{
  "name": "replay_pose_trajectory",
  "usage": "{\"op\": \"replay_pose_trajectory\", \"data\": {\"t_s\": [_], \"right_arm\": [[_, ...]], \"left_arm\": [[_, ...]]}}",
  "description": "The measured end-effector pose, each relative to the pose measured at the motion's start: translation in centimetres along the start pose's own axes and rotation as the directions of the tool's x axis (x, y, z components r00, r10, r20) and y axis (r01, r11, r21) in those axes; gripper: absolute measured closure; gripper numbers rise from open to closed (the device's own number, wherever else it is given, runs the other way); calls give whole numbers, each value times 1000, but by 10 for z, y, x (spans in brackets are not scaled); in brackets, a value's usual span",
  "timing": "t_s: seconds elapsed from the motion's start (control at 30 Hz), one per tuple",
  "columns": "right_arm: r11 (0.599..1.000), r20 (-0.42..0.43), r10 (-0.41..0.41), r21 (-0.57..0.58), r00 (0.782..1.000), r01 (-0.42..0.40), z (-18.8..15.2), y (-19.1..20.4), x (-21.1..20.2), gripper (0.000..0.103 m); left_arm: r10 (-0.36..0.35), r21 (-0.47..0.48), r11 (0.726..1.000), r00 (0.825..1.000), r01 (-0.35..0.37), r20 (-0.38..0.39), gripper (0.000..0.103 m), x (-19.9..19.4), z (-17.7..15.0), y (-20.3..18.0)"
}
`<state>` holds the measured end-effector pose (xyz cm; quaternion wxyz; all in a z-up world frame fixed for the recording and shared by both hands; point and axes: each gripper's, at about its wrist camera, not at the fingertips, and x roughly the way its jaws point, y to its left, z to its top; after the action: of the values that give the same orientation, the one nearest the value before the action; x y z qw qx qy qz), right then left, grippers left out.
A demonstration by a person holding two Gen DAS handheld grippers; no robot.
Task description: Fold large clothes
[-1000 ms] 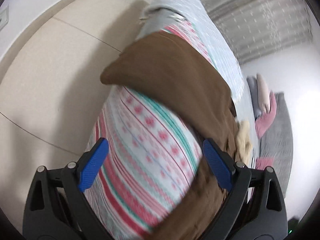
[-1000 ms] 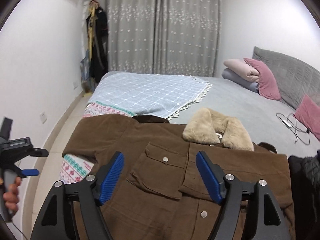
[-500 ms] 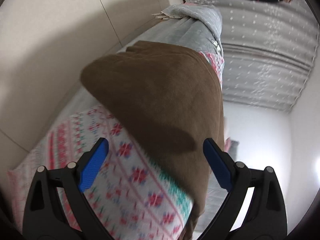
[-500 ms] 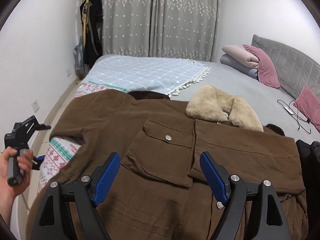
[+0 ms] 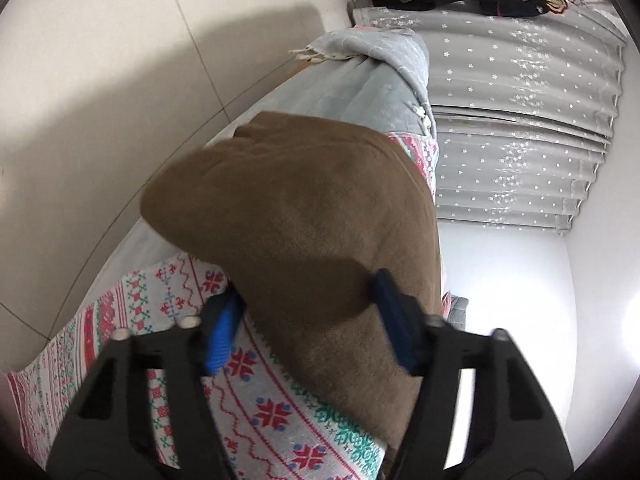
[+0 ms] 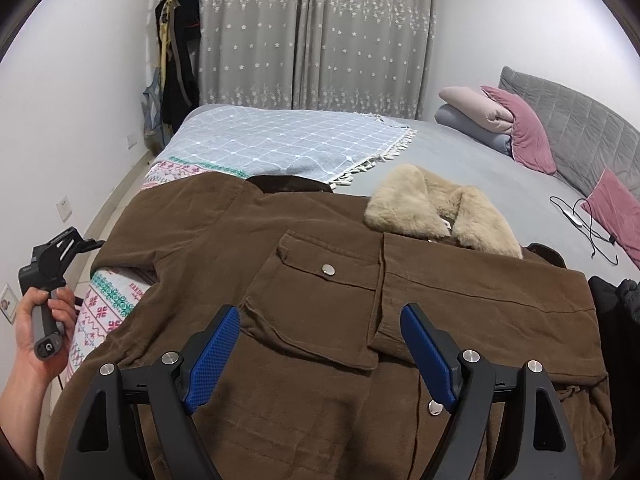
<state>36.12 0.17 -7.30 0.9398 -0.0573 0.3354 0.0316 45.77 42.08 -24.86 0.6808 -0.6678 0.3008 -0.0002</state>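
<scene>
Closest to me, the right gripper (image 6: 320,310) hung over the front of the big brown corduroy jacket (image 6: 208,248). Its blue tongs were spread wide on either side of the chest pocket (image 6: 312,300), and they pinched nothing.

The jacket lay flat on the grey bed (image 6: 460,152), front side up, with one brown sleeve (image 5: 300,208) hanging over the near edge.

At that edge, the left gripper (image 5: 306,288) had just been closing its tongs. The sleeve was between them, and the pads looked pressed into the cloth on both sides. Under the sleeve lay a white blanket with red and green shapes (image 5: 280,408).

I think the folding had only started, and this step was grabbing the sleeve. Next, the sleeve would need to be lifted and laid across the jacket's chest. The right tongs might have to hold the jacket down so it did not slide.

Further back sat the jacket's pale furry collar (image 6: 404,200), then a light blue checked throw (image 6: 280,140), pink and grey pillows (image 6: 516,128) and grey star curtains (image 6: 320,32).

The only mark I saw was on the grey handle in the person's hand (image 6: 36,332). It looked like a letter G, but it was very small.
</scene>
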Motion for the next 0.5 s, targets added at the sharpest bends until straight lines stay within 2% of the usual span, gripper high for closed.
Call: {"op": "replay_pose_trajectory", "data": {"t_s": [0.07,0.17,0.27,0.5], "right_arm": [[1000,2,-1,-2,1000,1,0,1,-1,19],[1000,11,-12,1,1000,12,1,-1,-4,19],[1000,14,-15,10,1000,15,2,-4,-5,19],[1000,7,-5,26,1000,5,4,-8,-4,19]], "left_arm": [[-2,12,1000,1000,1,19,67,-2,0,-3],[3,29,1000,999,-4,53,84,-7,2,-9],[6,69,998,995,-14,102,90,-19,3,-24],[-32,202,979,978,-10,206,92,-47,-3,-79]]}}
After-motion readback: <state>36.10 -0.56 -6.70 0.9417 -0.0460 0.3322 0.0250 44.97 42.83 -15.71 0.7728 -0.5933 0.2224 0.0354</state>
